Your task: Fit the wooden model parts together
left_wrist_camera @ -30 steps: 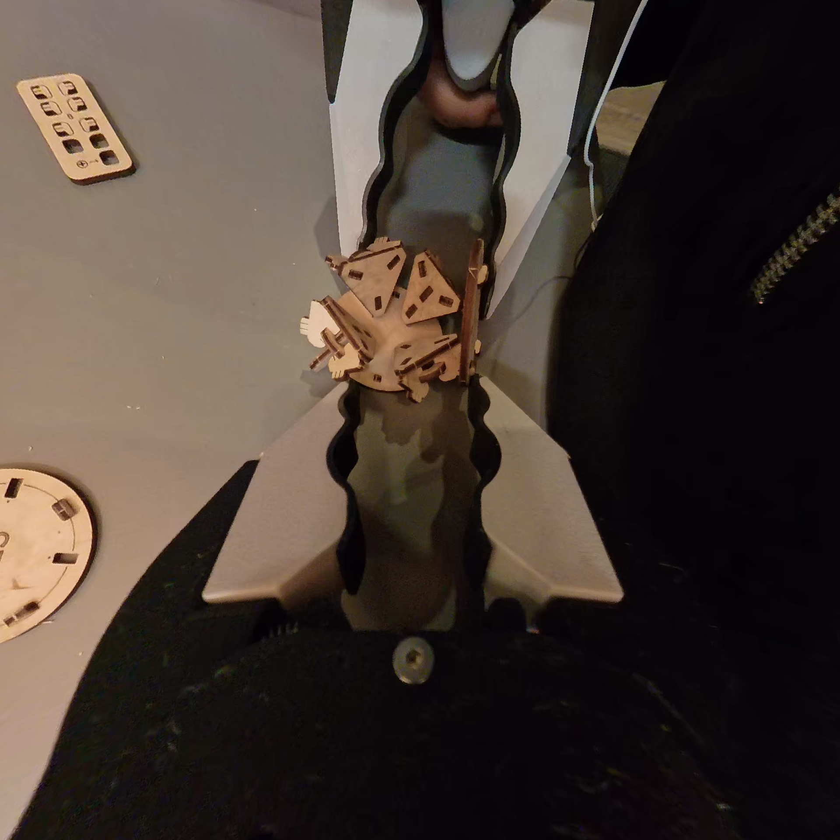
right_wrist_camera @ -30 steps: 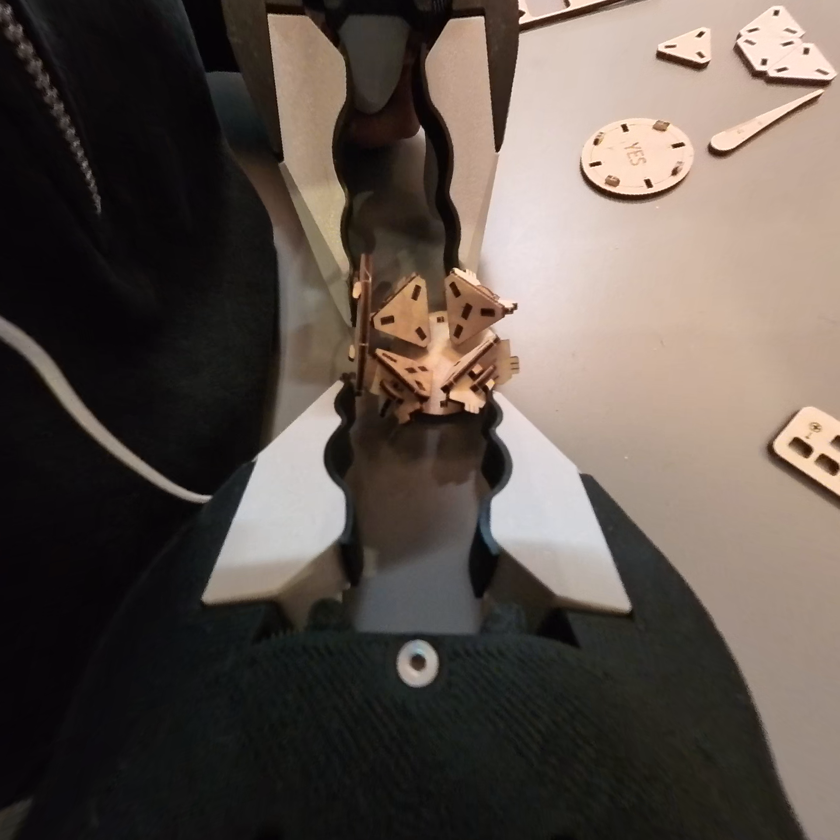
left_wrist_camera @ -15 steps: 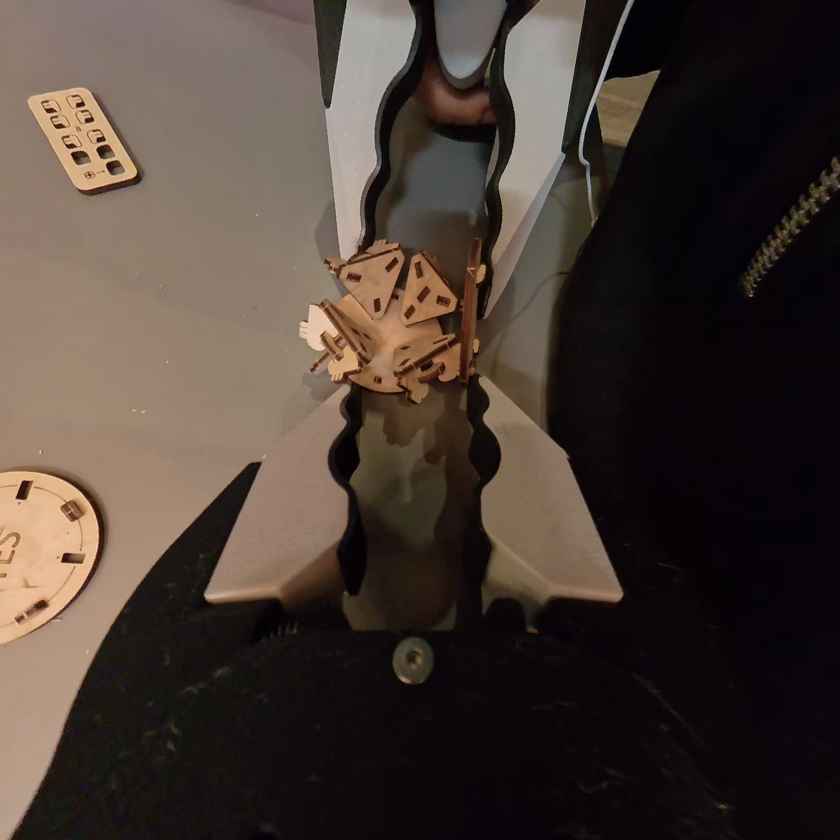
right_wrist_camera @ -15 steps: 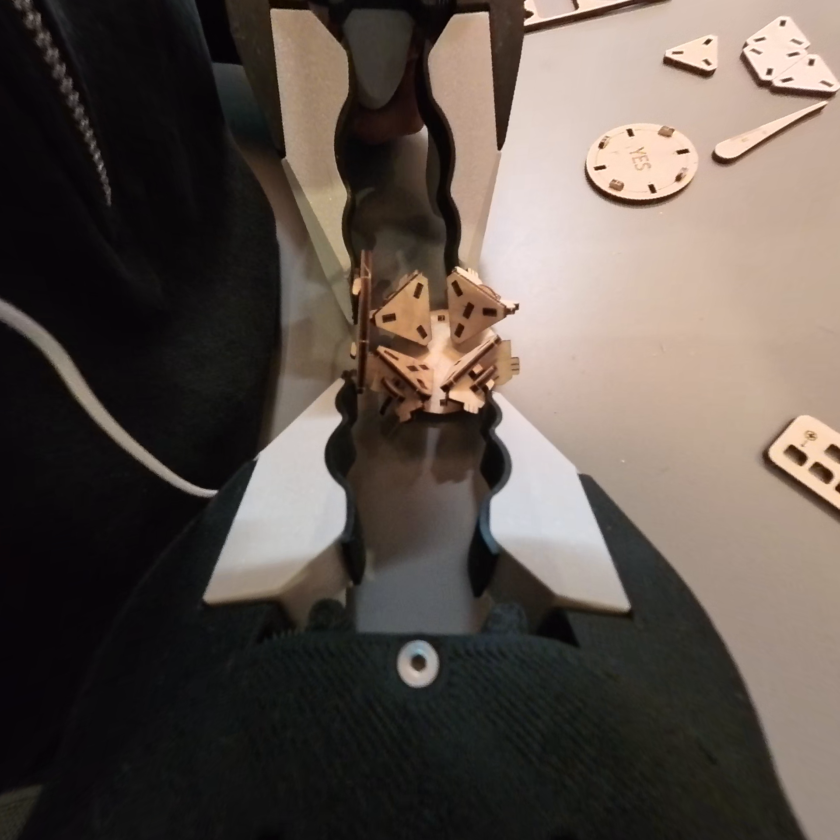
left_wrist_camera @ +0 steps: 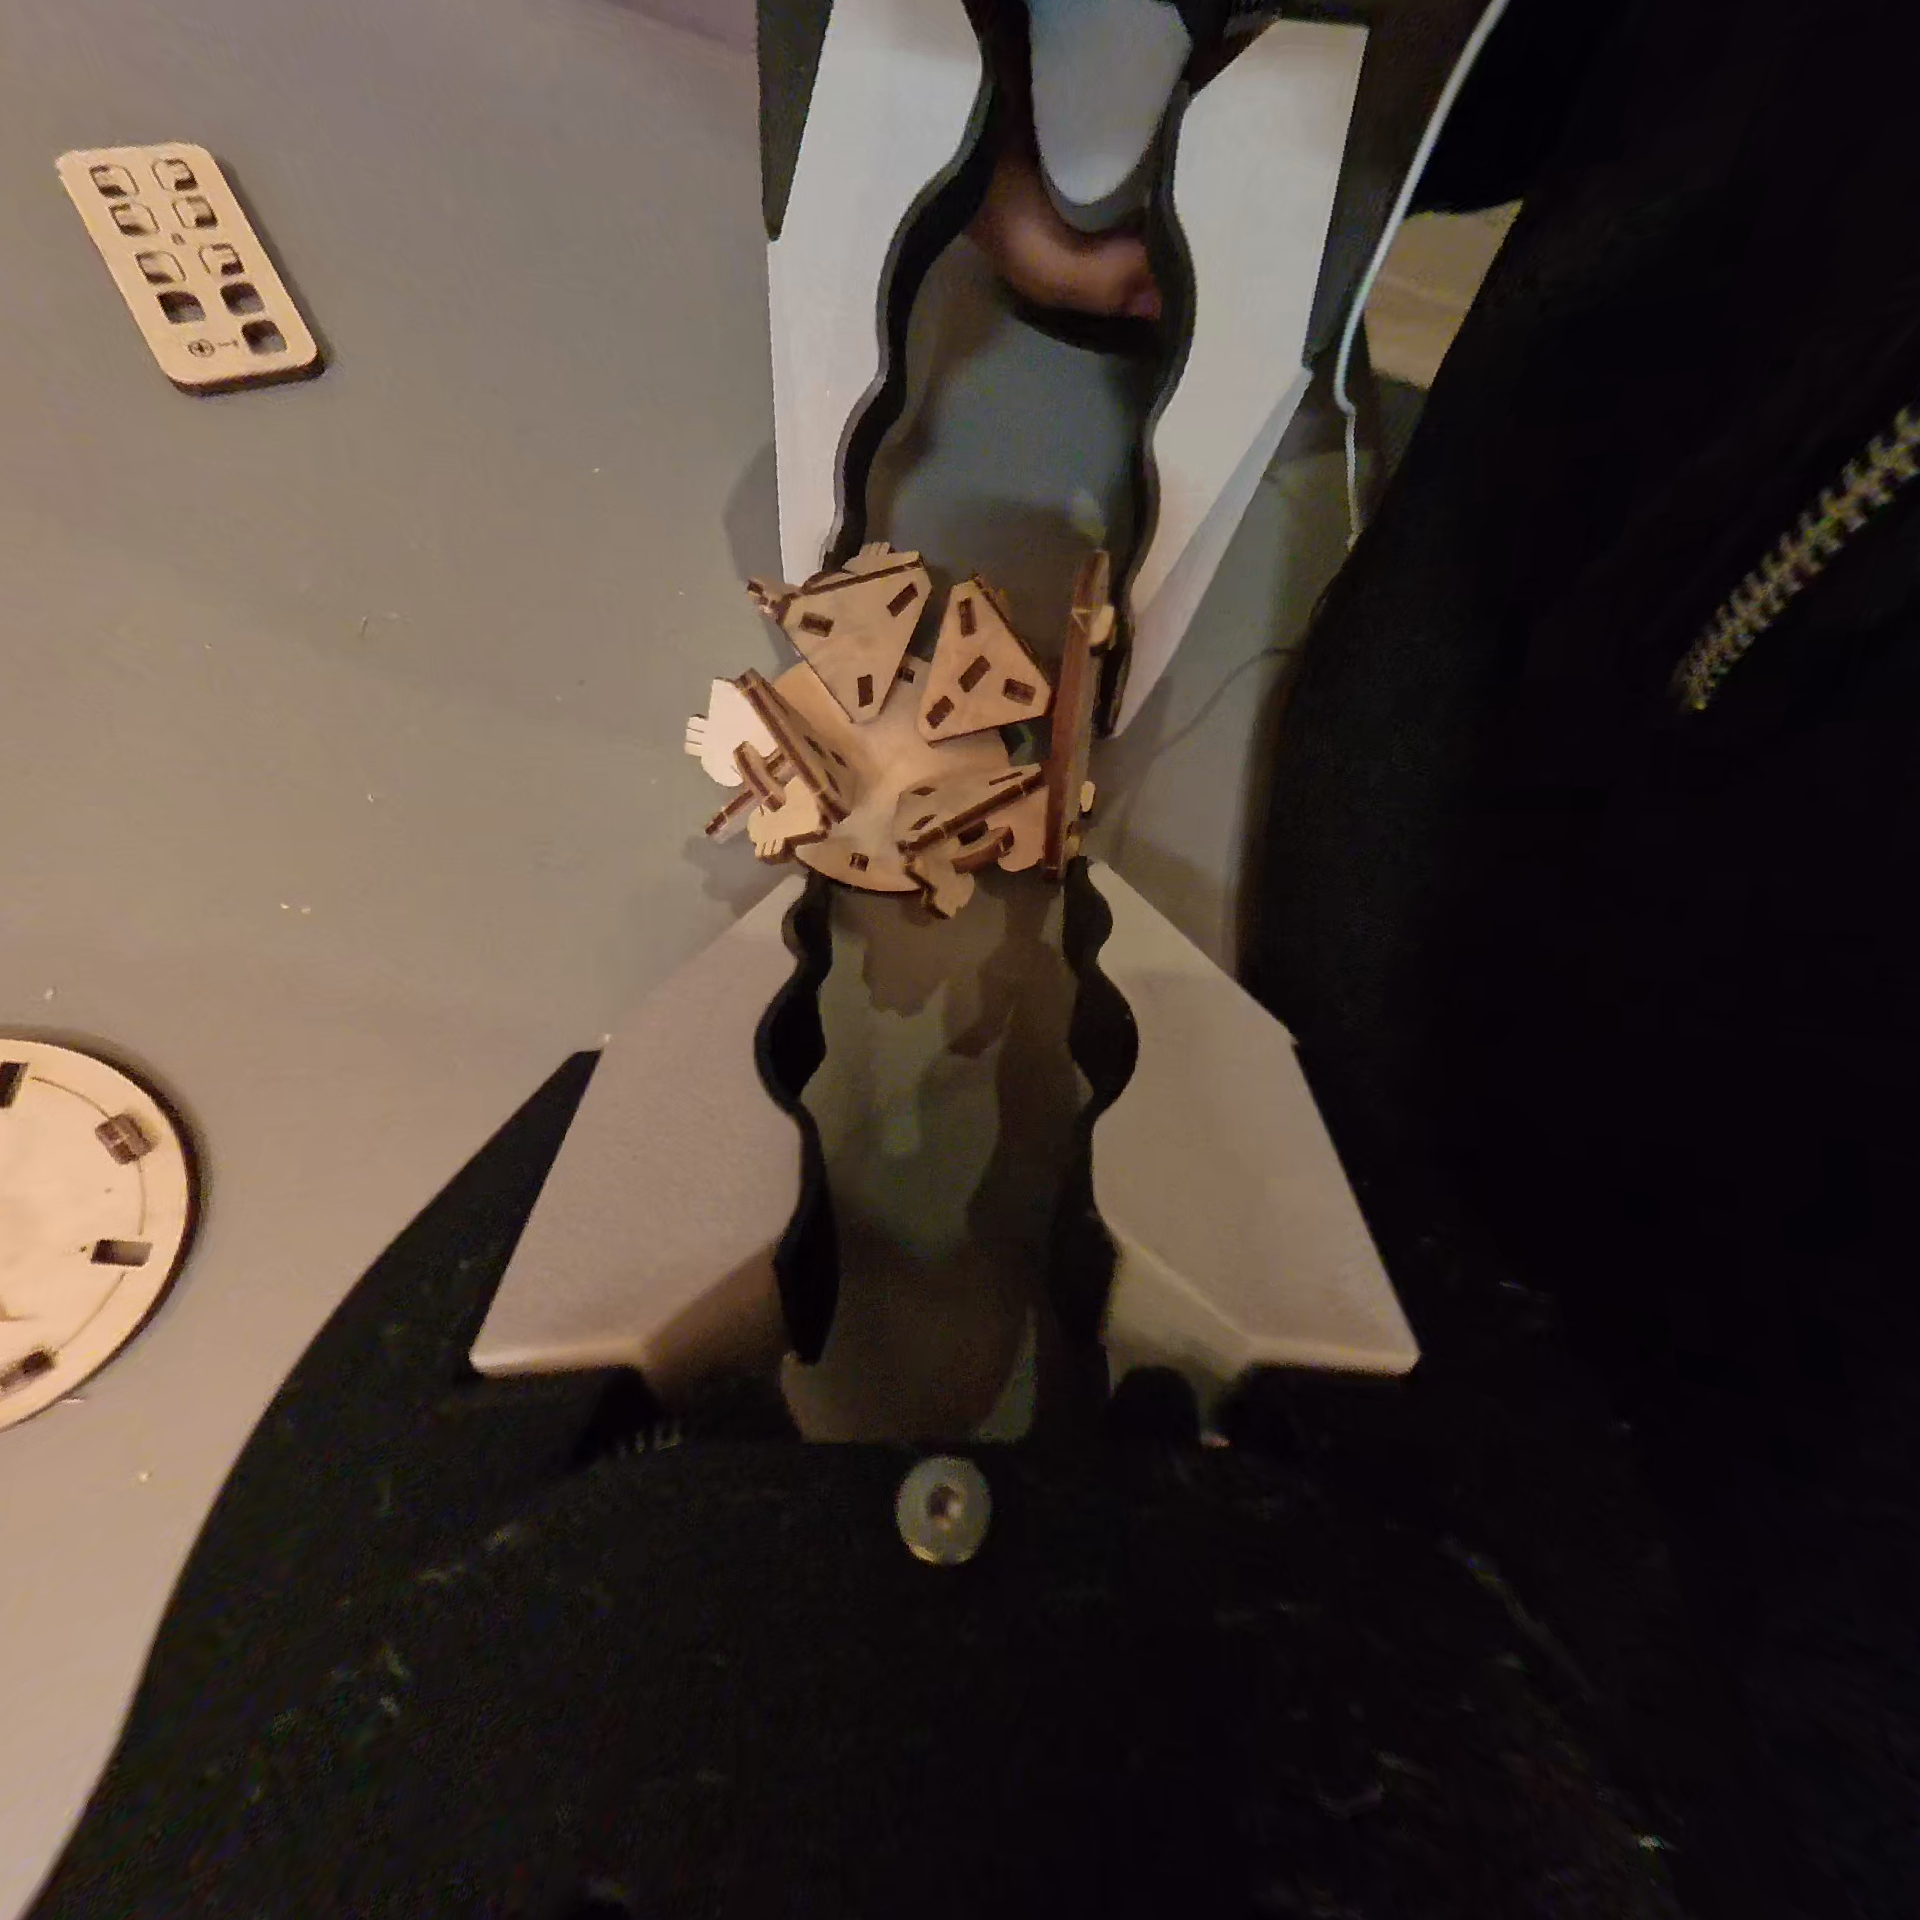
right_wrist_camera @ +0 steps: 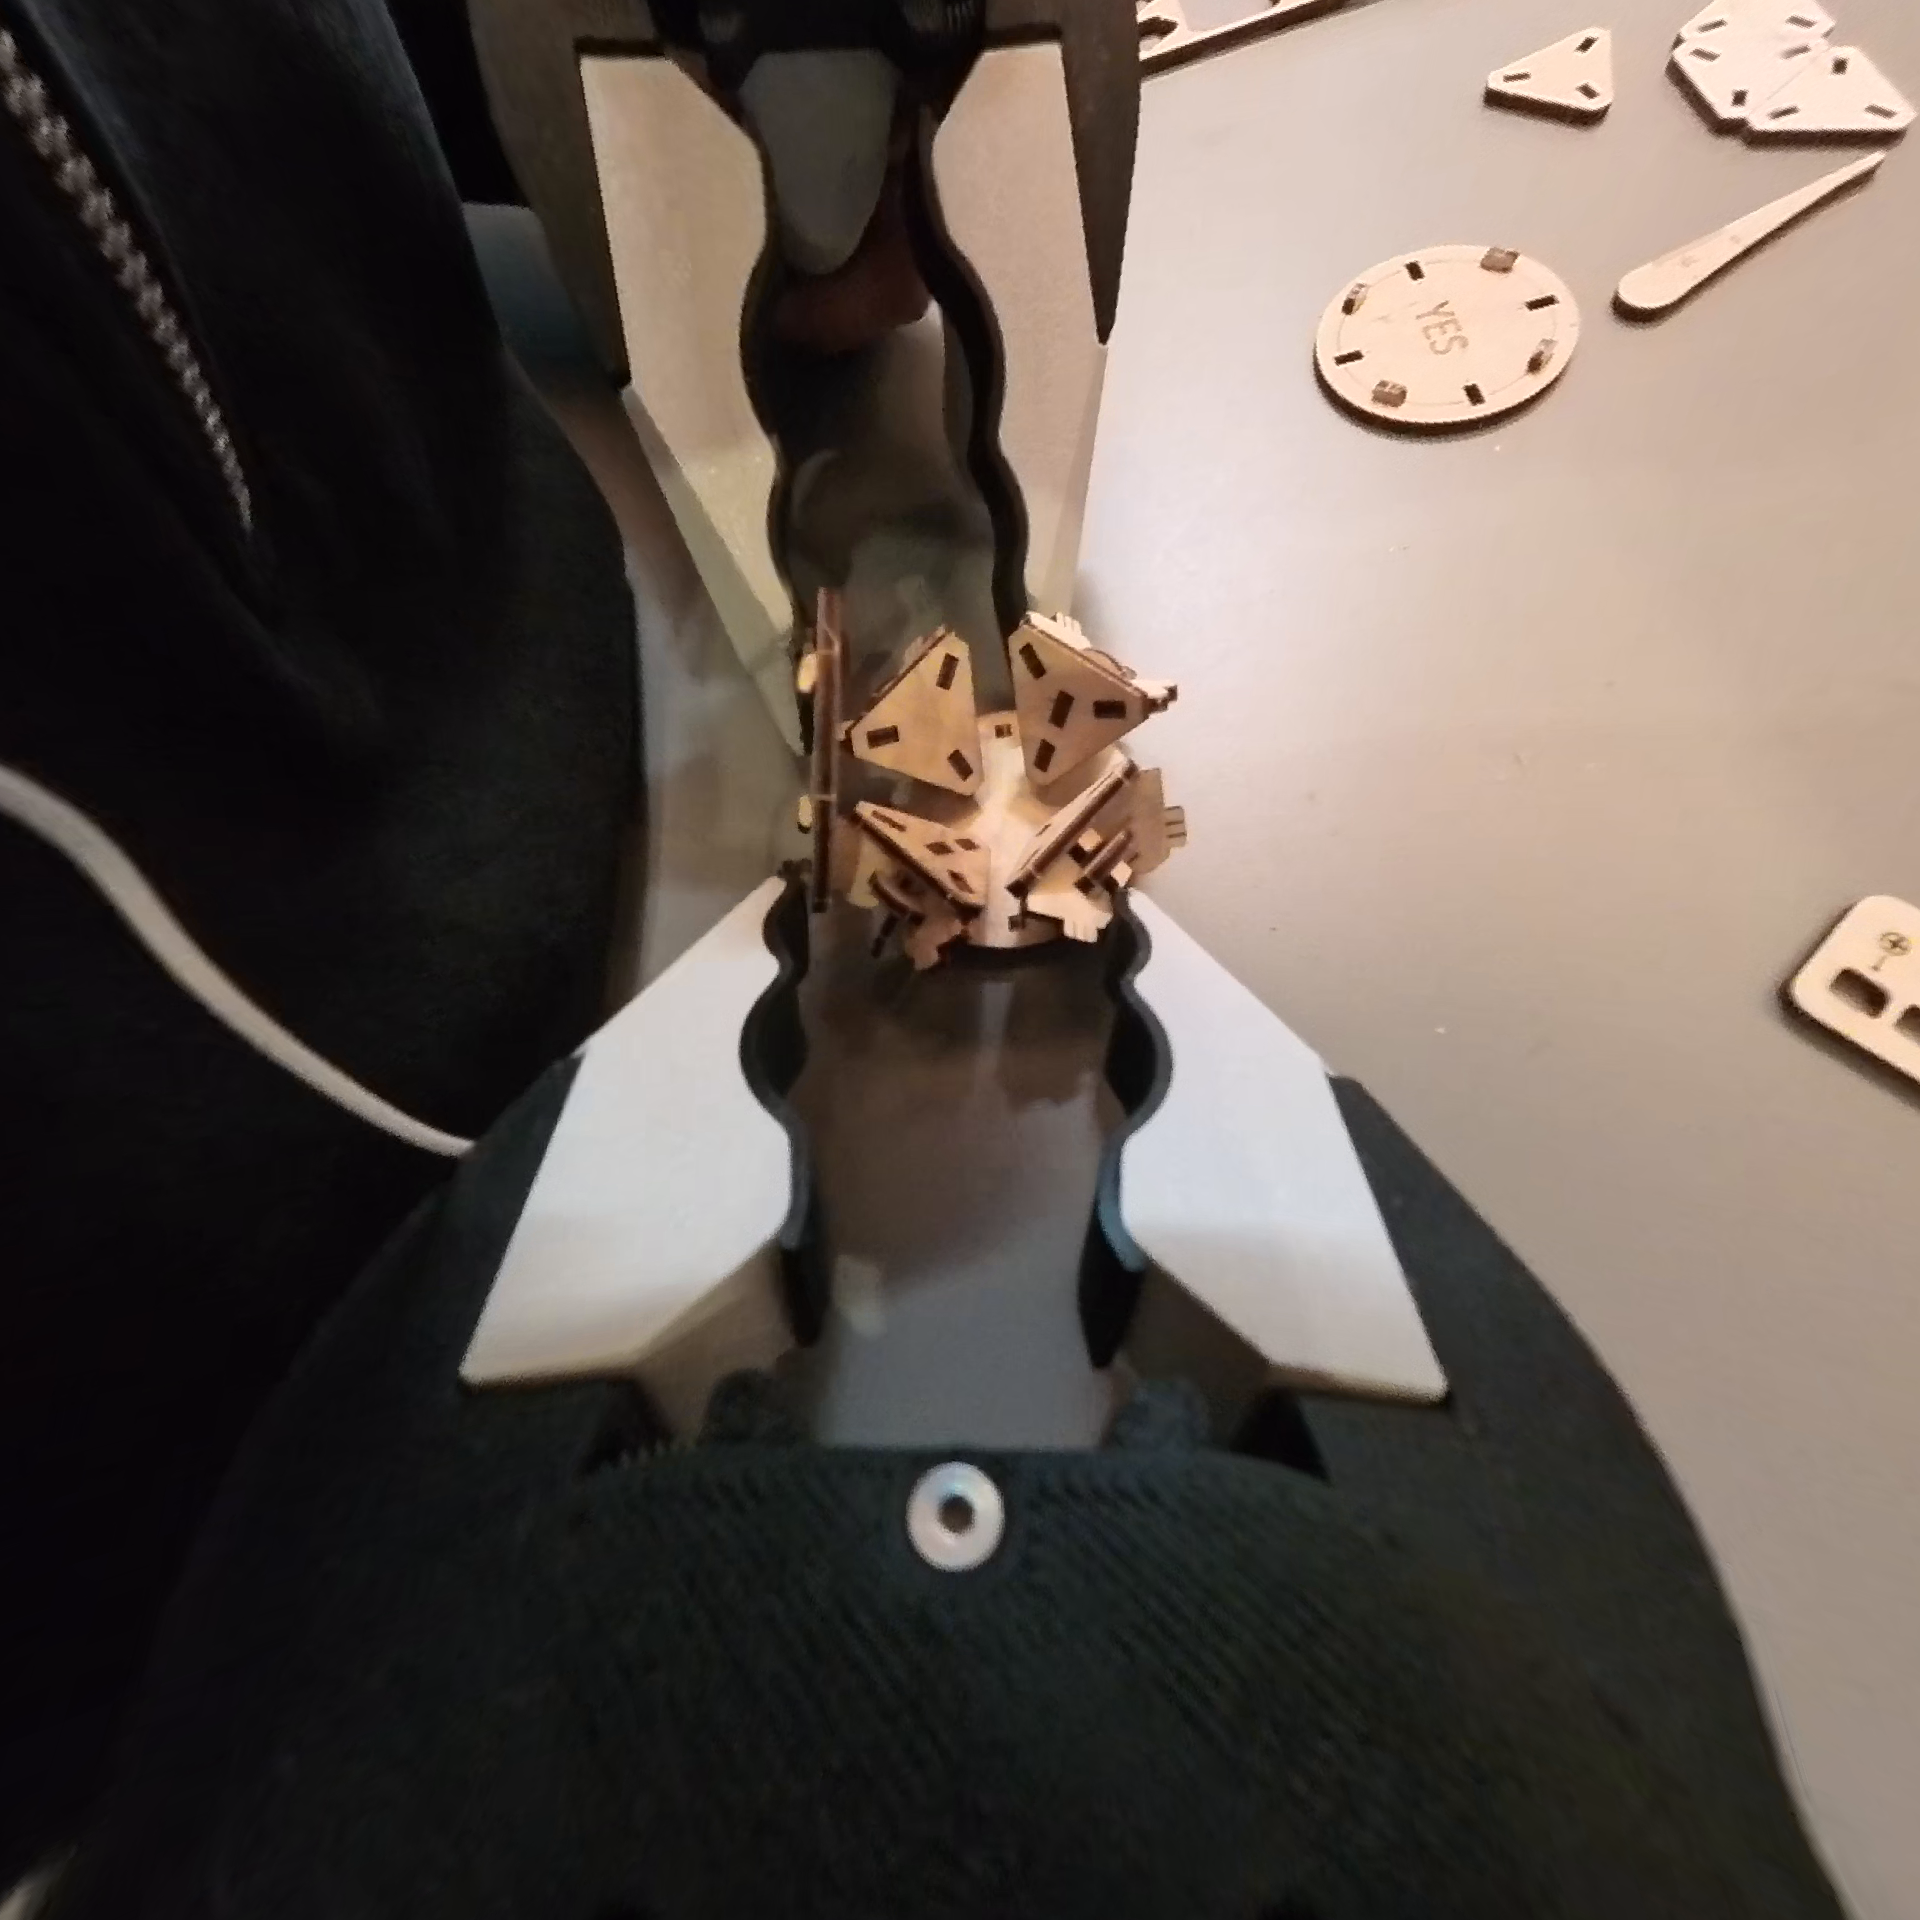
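Two tongs meet tip to tip on one small wooden model above a grey bench.

Largest is the grey bench (left_wrist_camera: pixel 364 831), with a person's black zipped jacket (left_wrist_camera: pixel 1662 935) along the right of the left wrist view. The left tongs (left_wrist_camera: pixel 940 883) rise from the bottom centre of that view, closed on the near edge of the wooden model (left_wrist_camera: pixel 894 727), a disc bristling with slotted triangles at the frame's centre. The right tongs (right_wrist_camera: pixel 961 935) grip the same model from the opposite side. In the right wrist view's upper right lies a wooden disc (right_wrist_camera: pixel 1444 332) bearing one engraved word, with a wooden pointer (right_wrist_camera: pixel 1745 239) and loose wooden triangles (right_wrist_camera: pixel 1558 78) beside it. A slotted wooden card (left_wrist_camera: pixel 187 270) with a small engraved mark sits in the upper left of the left wrist view.
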`<move>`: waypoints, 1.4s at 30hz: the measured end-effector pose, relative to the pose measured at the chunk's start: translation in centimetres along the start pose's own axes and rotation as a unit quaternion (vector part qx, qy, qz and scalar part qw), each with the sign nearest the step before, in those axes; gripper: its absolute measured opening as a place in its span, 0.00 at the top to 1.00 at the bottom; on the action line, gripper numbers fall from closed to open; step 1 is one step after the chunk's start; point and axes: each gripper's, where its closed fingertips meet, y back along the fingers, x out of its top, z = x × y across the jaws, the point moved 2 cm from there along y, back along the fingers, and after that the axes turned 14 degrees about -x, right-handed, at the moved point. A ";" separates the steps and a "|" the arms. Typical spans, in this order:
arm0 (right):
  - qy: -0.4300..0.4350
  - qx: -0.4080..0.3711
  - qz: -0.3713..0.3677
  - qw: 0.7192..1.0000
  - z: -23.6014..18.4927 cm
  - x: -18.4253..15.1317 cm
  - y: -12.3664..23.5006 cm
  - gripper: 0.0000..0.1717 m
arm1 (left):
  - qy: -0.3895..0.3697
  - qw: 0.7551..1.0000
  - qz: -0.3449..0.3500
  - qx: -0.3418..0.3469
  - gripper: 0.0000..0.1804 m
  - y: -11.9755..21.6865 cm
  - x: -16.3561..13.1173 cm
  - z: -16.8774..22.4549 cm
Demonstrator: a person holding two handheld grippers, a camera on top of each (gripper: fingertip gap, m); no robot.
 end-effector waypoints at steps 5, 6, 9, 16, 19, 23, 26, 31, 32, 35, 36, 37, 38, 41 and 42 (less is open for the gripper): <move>-0.027 -0.005 -0.005 1.000 0.3 -0.1 0.0 0.64 | 0.016 1.000 0.002 0.001 0.75 0.0 0.0 -0.2; -0.030 -0.006 -0.005 1.000 0.3 -0.1 0.1 0.63 | 0.019 1.000 0.004 -0.001 0.74 0.0 0.0 -0.1; -0.048 -0.023 -0.001 0.999 0.8 -0.3 0.5 0.56 | 0.027 0.999 0.014 0.010 0.70 0.3 -0.2 -0.1; -0.103 -0.013 0.035 0.994 0.1 -0.5 2.5 0.63 | 0.046 0.997 0.059 0.009 0.69 0.8 0.0 1.0; -0.139 0.019 0.054 0.989 -0.9 0.2 2.7 0.69 | 0.053 0.996 0.071 -0.001 0.71 0.6 0.2 1.3; -0.144 0.018 0.047 0.988 -1.4 0.3 2.1 0.70 | 0.060 0.995 0.081 -0.014 0.74 0.4 0.6 1.5; -0.139 0.018 0.036 0.990 -1.5 0.3 1.7 0.72 | 0.067 0.994 0.084 -0.023 0.78 0.2 0.7 1.5; -0.140 0.015 0.029 0.990 -1.2 0.3 1.4 0.81 | 0.071 0.994 0.079 -0.022 0.84 -0.2 0.8 1.4; -0.138 0.016 0.027 0.990 -1.2 0.2 1.3 0.81 | 0.072 0.994 0.079 -0.021 0.85 -0.2 0.8 1.4; -0.130 0.020 0.025 0.991 -1.1 0.2 1.3 0.82 | 0.071 0.994 0.077 -0.021 0.85 -0.2 0.8 1.4; -0.128 0.022 0.024 0.991 -1.1 0.2 1.3 0.82 | 0.071 0.994 0.077 -0.021 0.85 -0.2 0.8 1.3; -0.124 0.023 0.024 0.992 -1.1 0.2 1.3 0.82 | 0.070 0.994 0.077 -0.021 0.85 -0.2 0.8 1.3; -0.119 0.024 0.023 0.992 -1.2 0.2 1.3 0.82 | 0.068 0.995 0.076 -0.020 0.86 -0.2 0.9 1.3; -0.106 0.023 0.022 0.994 -1.2 0.1 1.3 0.82 | 0.057 0.996 0.072 -0.013 0.86 -0.3 0.9 1.4; -0.103 0.023 0.021 0.994 -1.2 0.1 1.3 0.82 | 0.054 0.996 0.071 -0.010 0.86 -0.3 0.9 1.4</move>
